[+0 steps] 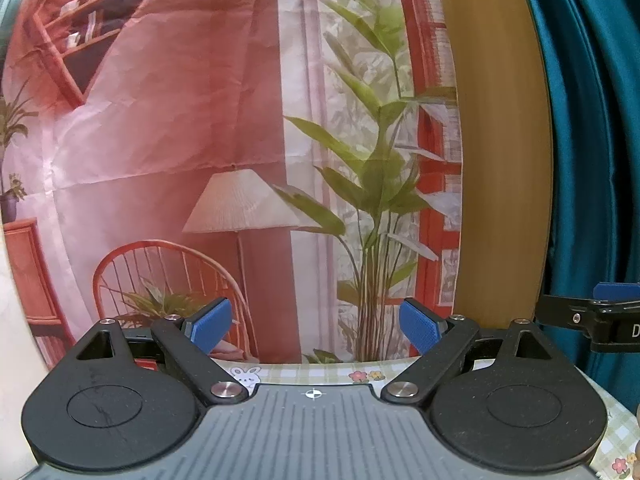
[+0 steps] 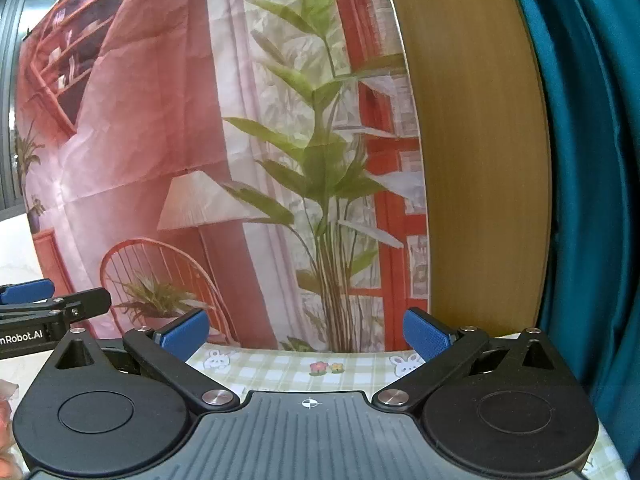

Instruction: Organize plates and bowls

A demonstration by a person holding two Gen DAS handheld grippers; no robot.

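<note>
No plate or bowl shows in either view. My left gripper (image 1: 316, 326) is open and empty, held above the far edge of a table with a green checked cloth (image 1: 320, 372). My right gripper (image 2: 306, 334) is open and empty too, above the same cloth (image 2: 280, 368). The right gripper's fingers show at the right edge of the left wrist view (image 1: 612, 292). The left gripper's fingers show at the left edge of the right wrist view (image 2: 28, 292). Both point at the backdrop, side by side.
A printed fabric backdrop (image 1: 200, 140) of a room with lamp, chair and plant hangs just behind the table. A wooden panel (image 1: 500, 140) and a teal curtain (image 1: 592, 120) stand at the right. Something pinkish (image 2: 6, 412) lies at the right wrist view's lower left edge.
</note>
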